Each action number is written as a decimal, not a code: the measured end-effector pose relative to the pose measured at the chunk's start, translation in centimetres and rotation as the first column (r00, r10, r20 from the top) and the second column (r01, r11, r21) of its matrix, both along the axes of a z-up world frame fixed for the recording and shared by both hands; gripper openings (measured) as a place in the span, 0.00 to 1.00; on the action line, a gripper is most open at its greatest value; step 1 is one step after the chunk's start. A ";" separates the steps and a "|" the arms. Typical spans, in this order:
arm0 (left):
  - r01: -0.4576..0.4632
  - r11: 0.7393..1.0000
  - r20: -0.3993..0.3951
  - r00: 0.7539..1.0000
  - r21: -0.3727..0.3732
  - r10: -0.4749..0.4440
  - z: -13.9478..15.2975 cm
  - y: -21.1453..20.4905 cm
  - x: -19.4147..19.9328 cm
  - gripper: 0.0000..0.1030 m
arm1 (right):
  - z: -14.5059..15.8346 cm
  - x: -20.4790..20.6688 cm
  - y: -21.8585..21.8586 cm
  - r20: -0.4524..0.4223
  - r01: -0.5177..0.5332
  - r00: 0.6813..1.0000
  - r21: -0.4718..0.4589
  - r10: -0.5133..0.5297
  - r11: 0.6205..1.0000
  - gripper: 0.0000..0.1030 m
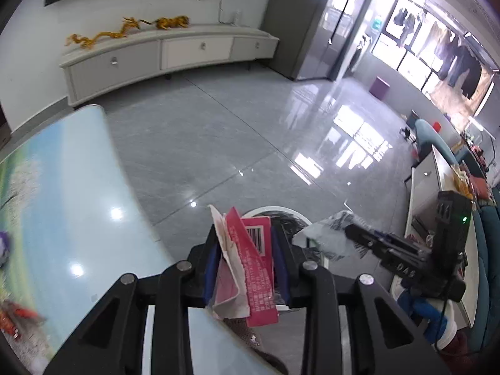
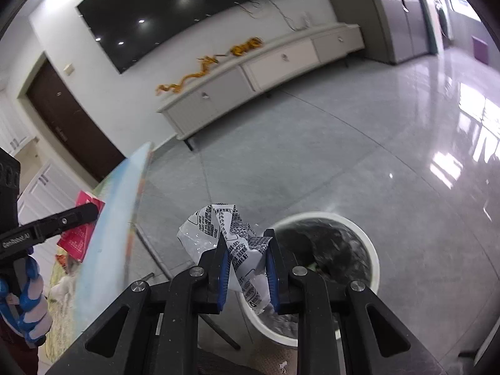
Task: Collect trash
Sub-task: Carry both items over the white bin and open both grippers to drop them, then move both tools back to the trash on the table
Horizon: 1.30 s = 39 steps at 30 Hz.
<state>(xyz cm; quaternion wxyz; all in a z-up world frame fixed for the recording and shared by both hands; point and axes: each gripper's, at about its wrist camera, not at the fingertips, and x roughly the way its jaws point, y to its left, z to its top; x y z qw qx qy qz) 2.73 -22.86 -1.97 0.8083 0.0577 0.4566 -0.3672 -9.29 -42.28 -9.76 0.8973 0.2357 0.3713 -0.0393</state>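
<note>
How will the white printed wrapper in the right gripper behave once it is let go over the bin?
The white printed wrapper is crumpled thin film, so probably floppy and very light. It may drift rather than drop straight into the bin. Its glossy surface looks slippery, though the right gripper pinches it firmly.

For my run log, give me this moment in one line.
left tongs: shut on pink wrapper | right tongs: shut on white wrapper | white bin: below, nothing dropped yet

Left gripper (image 1: 247,250) and right gripper (image 2: 247,259) jaws clamped.
</note>
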 end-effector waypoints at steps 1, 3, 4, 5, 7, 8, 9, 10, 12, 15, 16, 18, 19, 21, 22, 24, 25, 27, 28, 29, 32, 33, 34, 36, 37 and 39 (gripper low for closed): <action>0.014 1.000 -0.012 1.000 0.004 -0.014 -0.5 -1.2 0.2 0.29 | -0.6 0.0 -0.5 -0.016 0.012 1.000 0.004 -0.012 1.000 0.19; 0.041 0.999 -0.036 0.999 0.010 -0.040 -1.4 -3.7 0.5 0.30 | -2.1 0.2 -1.6 -0.052 0.035 0.998 0.019 -0.034 0.999 0.21; 0.050 0.999 -0.050 0.997 0.011 -0.050 -1.8 -4.7 0.6 0.30 | -2.8 0.3 -2.1 -0.069 0.042 0.997 0.029 -0.040 0.999 0.21; 0.063 0.998 -0.071 0.996 0.007 -0.062 -2.4 -5.9 0.8 0.30 | -3.3 0.4 -2.4 -0.079 0.047 0.996 0.032 -0.045 0.998 0.21; 0.082 0.997 -0.103 0.991 0.001 -0.081 -3.3 -7.5 1.1 0.30 | -4.5 0.9 -3.2 -0.111 0.064 0.992 0.038 -0.059 0.997 0.23; 0.091 0.996 -0.120 0.989 -0.004 -0.091 -3.8 -8.4 1.3 0.32 | -5.2 1.0 -3.6 -0.124 0.074 0.990 0.043 -0.068 0.996 0.32; 0.097 0.995 -0.135 0.986 -0.008 -0.097 -4.2 -9.0 1.5 0.32 | -5.6 0.9 -4.0 -0.134 0.086 0.988 0.045 -0.079 0.995 0.42; 0.103 0.995 -0.147 0.984 -0.010 -0.103 -4.5 -9.6 1.6 0.36 | -6.1 1.0 -4.4 -0.144 0.101 0.985 0.051 -0.092 0.994 0.45; 0.112 0.994 -0.169 0.979 -0.015 -0.113 -5.1 -10.9 1.9 0.43 | -6.9 1.1 -5.0 -0.157 0.117 0.982 0.064 -0.106 0.991 0.46; 0.117 0.993 -0.178 0.977 -0.011 -0.118 -5.5 -11.9 2.1 0.46 | -7.7 0.6 -5.6 -0.175 0.141 0.976 0.078 -0.126 0.987 0.46; 0.119 0.993 -0.178 0.977 -0.013 -0.120 -5.5 -12.0 2.0 0.46 | -7.9 0.6 -5.8 -0.177 0.144 0.976 0.078 -0.129 0.986 0.46; 0.121 0.992 -0.170 0.978 -0.018 -0.122 -5.2 -11.9 2.0 0.46 | -7.7 0.5 -6.0 -0.176 0.153 0.975 0.075 -0.138 0.985 0.47; 0.122 0.992 -0.165 0.979 -0.018 -0.123 -5.0 -11.3 2.1 0.46 | -7.6 0.4 -6.0 -0.175 0.158 0.974 0.073 -0.144 0.985 0.47; 0.122 0.992 -0.152 0.981 -0.019 -0.123 -4.8 -11.0 1.7 0.46 | -7.3 0.2 -6.2 -0.169 0.169 0.973 0.068 -0.155 0.983 0.47; 0.121 0.993 -0.145 0.982 -0.018 -0.122 -4.6 -10.8 1.5 0.46 | -7.1 0.1 -6.1 -0.166 0.173 0.973 0.065 -0.161 0.983 0.47; 0.114 0.993 -0.133 0.984 -0.016 -0.115 -4.3 -10.2 1.1 0.46 | -6.5 -0.2 -6.3 -0.155 0.186 0.972 0.059 -0.175 0.981 0.47; 0.110 0.994 -0.129 0.985 -0.017 -0.111 -4.2 -9.9 0.9 0.46 | -6.1 -0.2 -6.2 -0.148 0.190 0.973 0.058 -0.180 0.980 0.47; 0.100 0.995 -0.114 0.988 -0.016 -0.101 -3.7 -9.3 0.3 0.46 | -5.5 -0.3 -5.9 -0.135 0.193 0.974 0.054 -0.184 0.980 0.47; 0.094 0.996 -0.106 0.990 -0.015 -0.095 -3.5 -8.9 0.1 0.46 | -5.0 -0.4 -5.5 -0.129 0.193 0.974 0.050 -0.185 0.980 0.47; 0.089 0.996 -0.101 0.991 -0.016 -0.090 -3.2 -8.5 -0.1 0.46 | -4.6 -0.4 -5.2 -0.122 0.192 0.975 0.045 -0.185 0.980 0.47; 0.067 0.997 -0.091 0.993 -0.027 -0.069 -2.5 -7.0 -0.5 0.46 | -3.3 -0.3 -4.2 -0.097 0.187 0.978 0.036 -0.183 0.982 0.49; 0.057 0.998 -0.090 0.994 -0.036 -0.060 -2.2 -6.3 -0.6 0.46 | -2.7 -0.3 -3.6 -0.085 0.182 0.980 0.031 -0.179 0.983 0.50; 0.048 0.998 -0.089 0.995 -0.044 -0.051 -1.9 -5.6 -0.7 0.46 | -2.4 -0.3 -3.3 -0.079 0.180 0.981 0.028 -0.177 0.983 0.50; 0.026 0.998 -0.080 0.996 -0.058 -0.030 -1.2 -4.3 -0.8 0.46 | -1.3 -0.2 -2.2 -0.060 0.167 0.984 0.015 -0.166 0.986 0.52; 0.017 0.998 -0.074 0.997 -0.063 -0.022 -0.9 -3.7 -0.8 0.47 | -0.7 -0.1 -1.6 -0.049 0.160 0.986 0.010 -0.160 0.987 0.52; -0.007 0.997 -0.058 0.998 -0.079 0.003 0.0 -2.0 -1.0 0.47 | 0.5 0.0 -0.6 -0.030 0.147 0.989 -0.001 -0.147 0.989 0.53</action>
